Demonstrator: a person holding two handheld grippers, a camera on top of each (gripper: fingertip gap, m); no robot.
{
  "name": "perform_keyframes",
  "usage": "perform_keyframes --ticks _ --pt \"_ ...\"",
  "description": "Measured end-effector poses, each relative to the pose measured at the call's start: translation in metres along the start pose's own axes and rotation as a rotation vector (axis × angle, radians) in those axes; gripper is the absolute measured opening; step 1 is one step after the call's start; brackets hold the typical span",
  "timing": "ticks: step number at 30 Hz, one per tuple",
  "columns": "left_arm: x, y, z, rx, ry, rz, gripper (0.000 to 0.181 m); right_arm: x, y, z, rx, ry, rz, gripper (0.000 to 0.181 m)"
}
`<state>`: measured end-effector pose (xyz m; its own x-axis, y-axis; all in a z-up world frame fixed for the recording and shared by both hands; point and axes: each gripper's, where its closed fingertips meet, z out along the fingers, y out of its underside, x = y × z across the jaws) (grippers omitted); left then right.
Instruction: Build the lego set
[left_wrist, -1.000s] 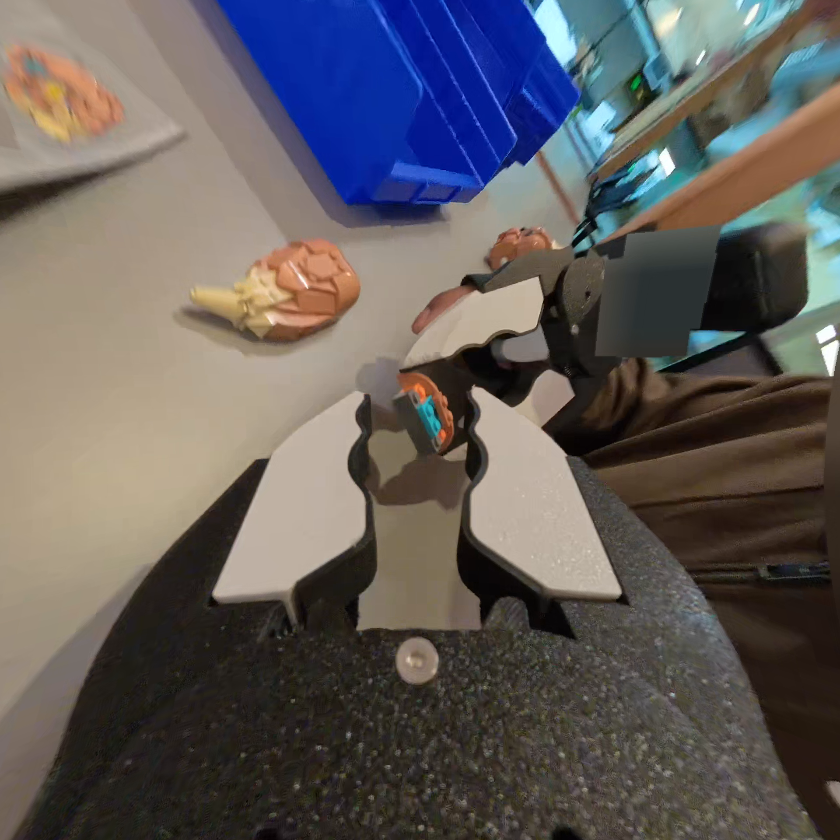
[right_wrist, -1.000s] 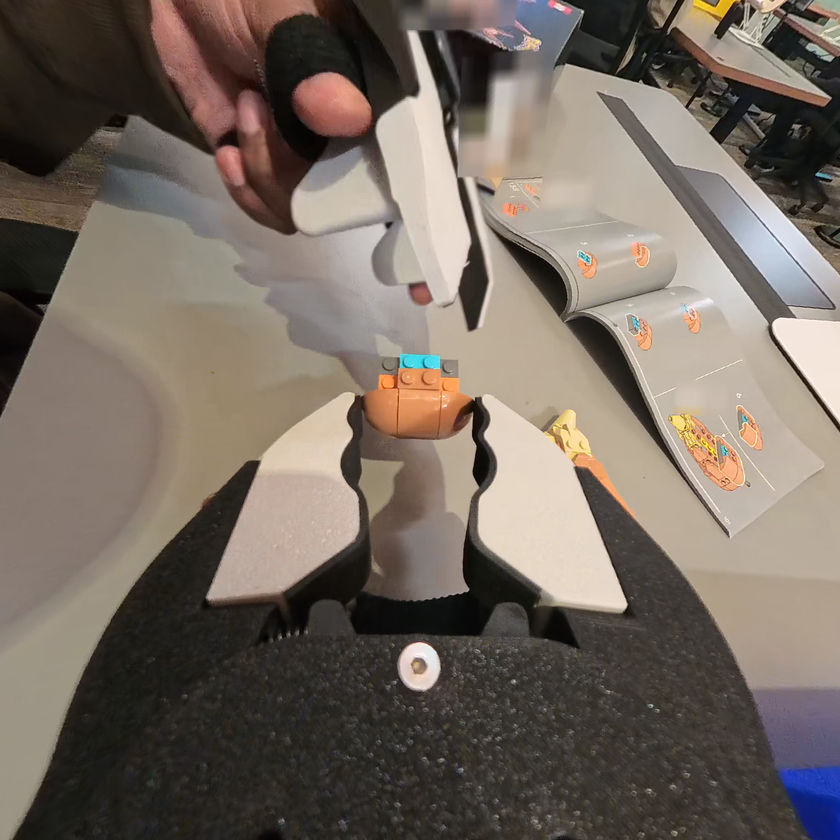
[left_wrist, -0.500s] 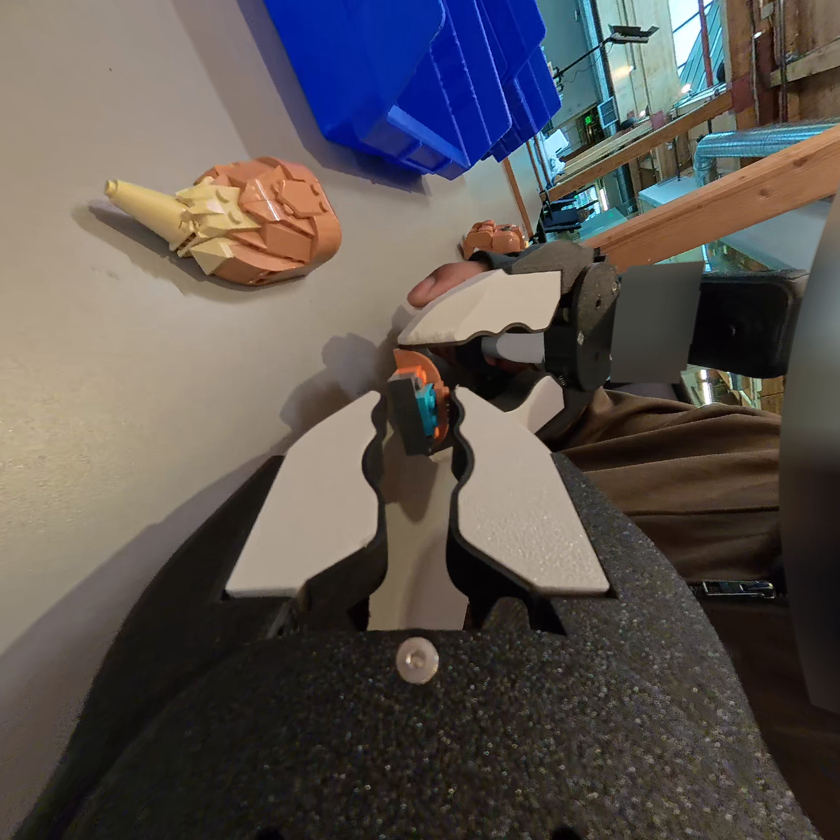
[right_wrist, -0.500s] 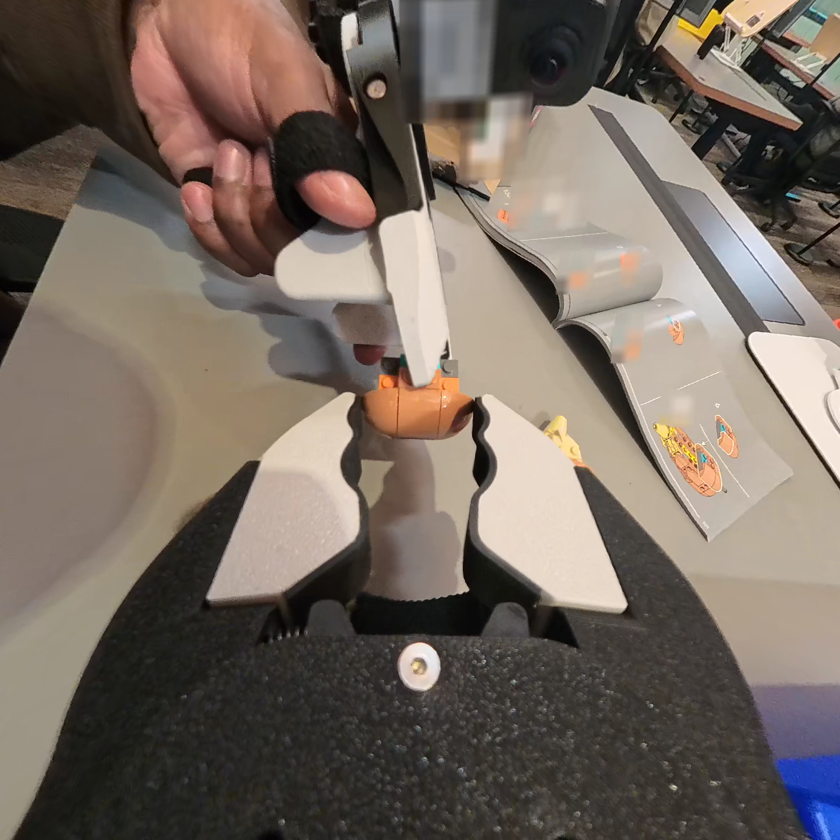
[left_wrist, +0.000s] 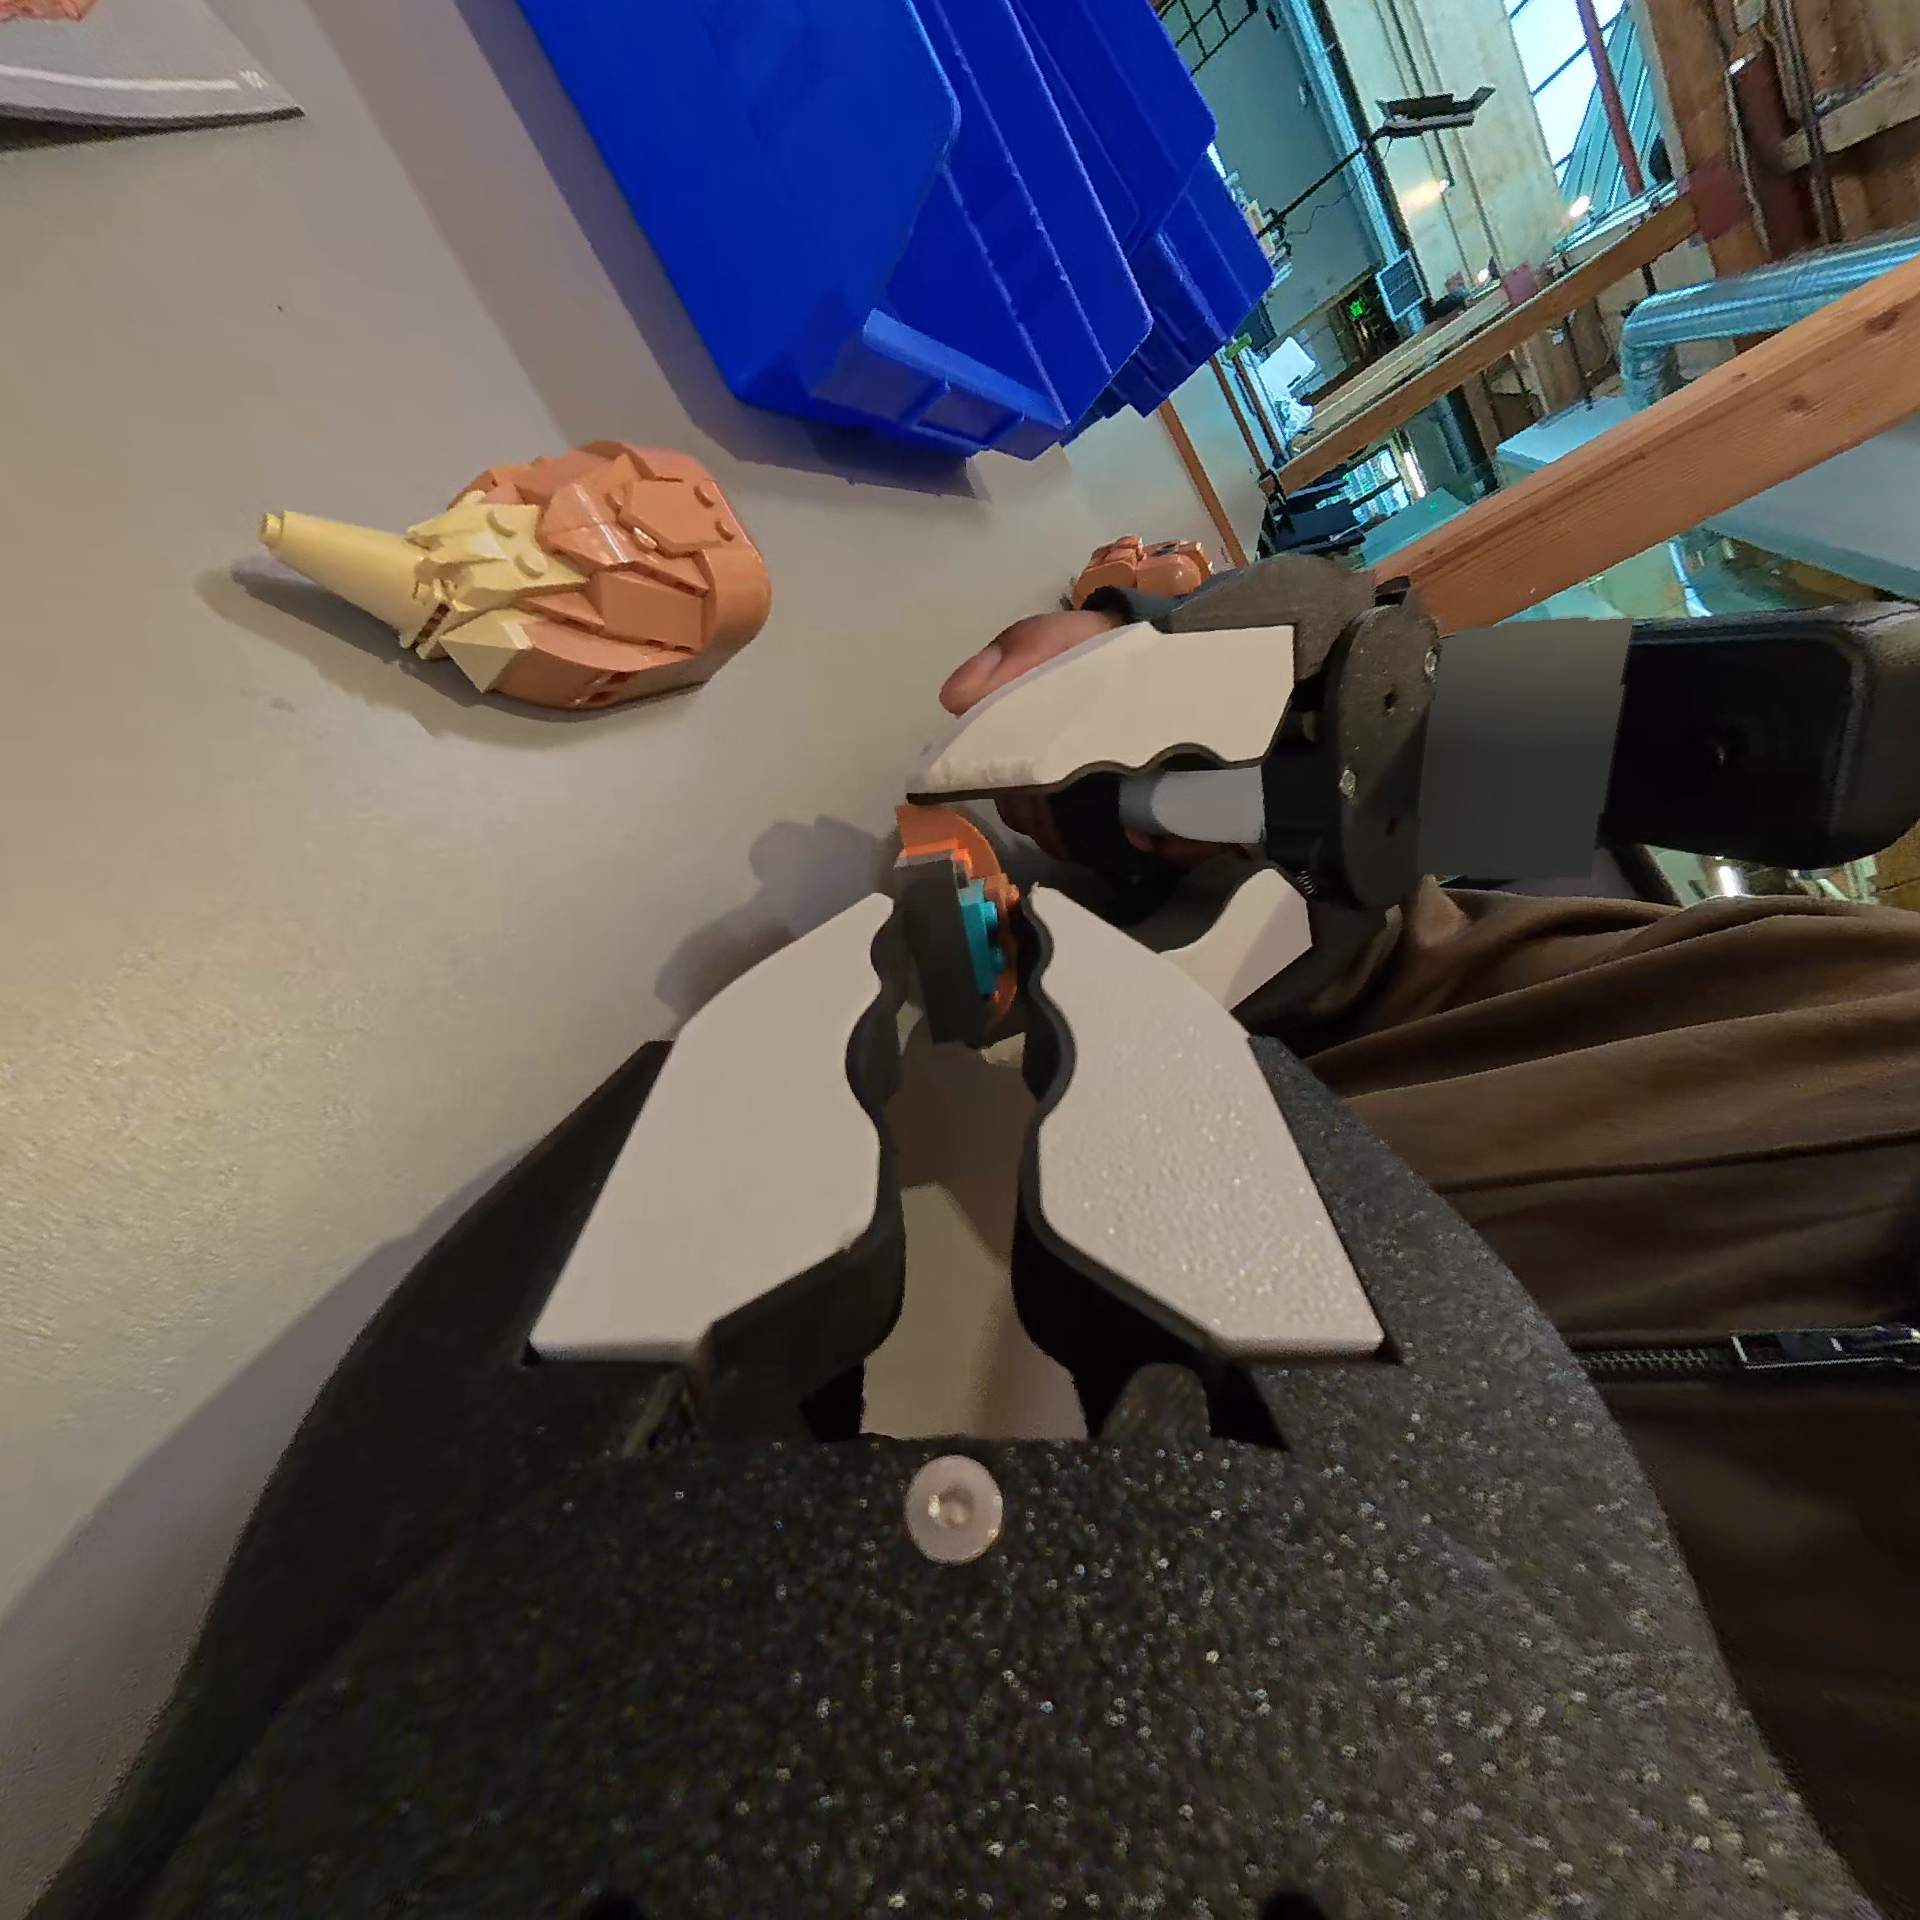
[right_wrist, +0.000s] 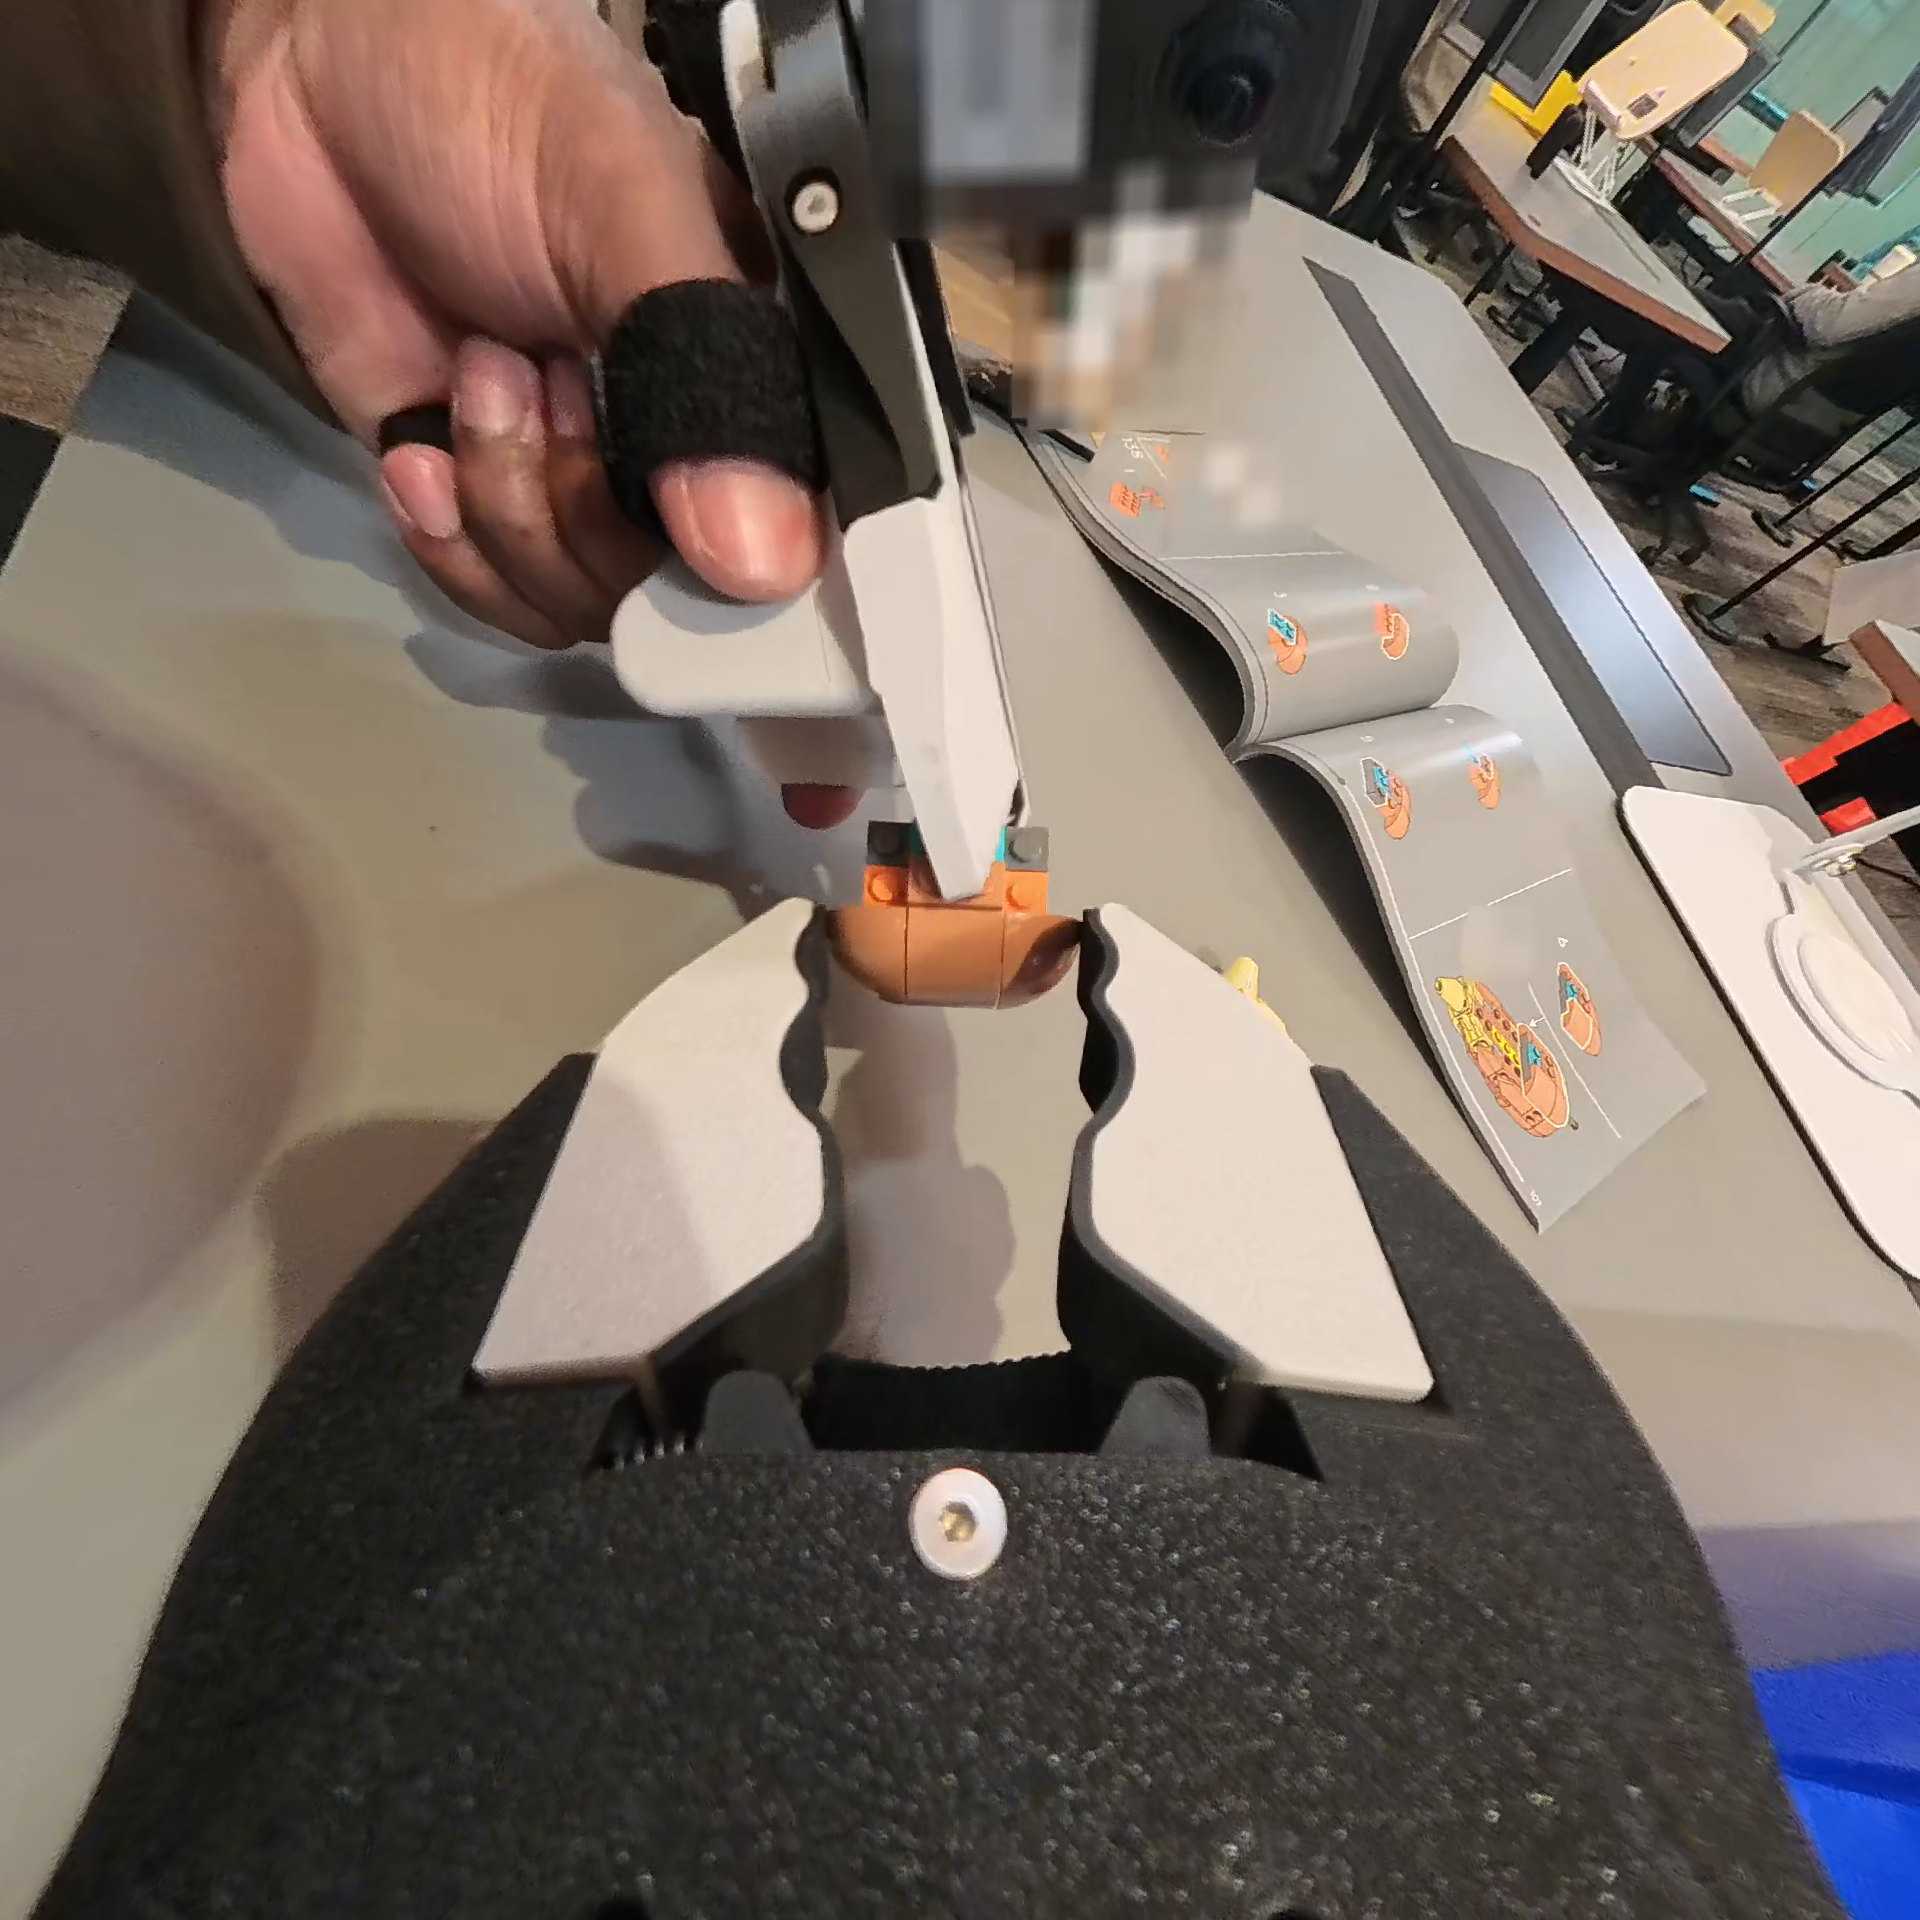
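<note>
A small lego sub-assembly has a rounded orange body topped by dark grey and teal plates. My right gripper is shut on its orange body and holds it above the grey table. My left gripper comes from above and is shut on the top plates. Its fingers show edge-on in the right wrist view, covering the teal plate. The right gripper's upper finger shows in the left wrist view. A larger orange and tan lego build lies on the table beyond.
Stacked blue bins stand behind the large build. A second small orange build sits near the table edge. An open instruction booklet lies to the right, with a white pad beside it. A person's hand holds the left gripper. My left and right fingertips are right by each other.
My left gripper came down from above onto the sub-assembly and its fingers closed around the top plates. The right gripper kept its hold and barely moved.
</note>
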<state>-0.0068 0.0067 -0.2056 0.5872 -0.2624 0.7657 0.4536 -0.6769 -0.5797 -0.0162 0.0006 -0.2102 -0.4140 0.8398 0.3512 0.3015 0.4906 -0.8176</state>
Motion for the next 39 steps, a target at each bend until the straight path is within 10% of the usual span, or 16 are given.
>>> perform_keyframes --ticks 5,20,39 --pt "-0.003 0.006 0.004 -0.016 -0.029 0.057 0.018 -0.005 -0.018 -0.007 0.114 -0.039 0.028 0.015" --pt "0.008 -0.007 -0.001 0.1 0.195 -0.17 0.02 0.005 0.005 0.001 0.058 -0.011 0.034 0.068" --pt "0.018 -0.004 -0.003 0.098 0.251 -0.219 0.025 0.0 -0.007 0.001 0.115 -0.004 0.031 0.053"
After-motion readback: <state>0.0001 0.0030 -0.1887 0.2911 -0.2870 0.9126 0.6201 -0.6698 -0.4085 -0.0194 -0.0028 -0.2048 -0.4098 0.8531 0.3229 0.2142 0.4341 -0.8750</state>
